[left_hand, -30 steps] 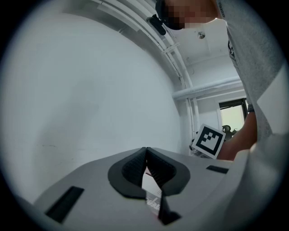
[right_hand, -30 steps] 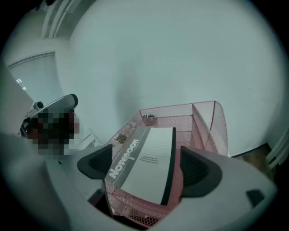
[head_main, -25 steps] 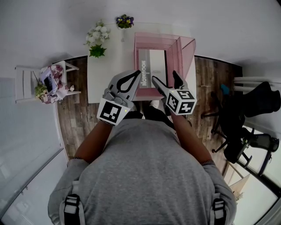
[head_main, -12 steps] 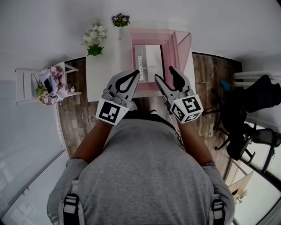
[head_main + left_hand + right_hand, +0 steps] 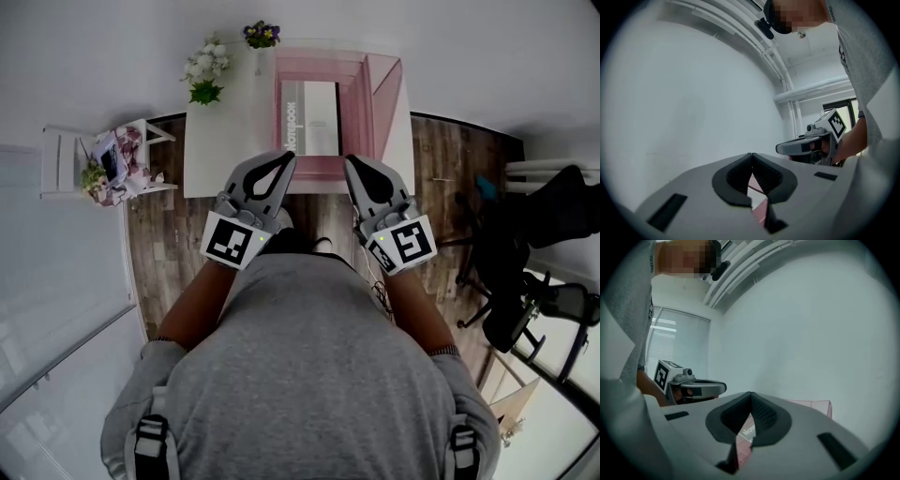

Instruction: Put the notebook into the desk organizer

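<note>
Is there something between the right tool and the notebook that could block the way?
Nothing visible does. The notebook already lies flat inside the pink organizer on the table. The right tool, its jaws just closed and empty, points at it with only open air between.

The left claw (image 5: 288, 157) has a pale grey shell, black ribbed pads (image 5: 740, 176) and a cube (image 5: 232, 240) of black-and-white square markers. Just ahead of its tip is a see-through pink organizer (image 5: 354, 103) with a white notebook (image 5: 317, 108) lettered in dark grey. The counter (image 5: 225, 141) is plain white. Further ahead, to the claw's left, are white flowers (image 5: 208, 66) with green leaves and a purple and yellow bunch (image 5: 262, 34). The floor (image 5: 164, 234) below is dark brown planks
</note>
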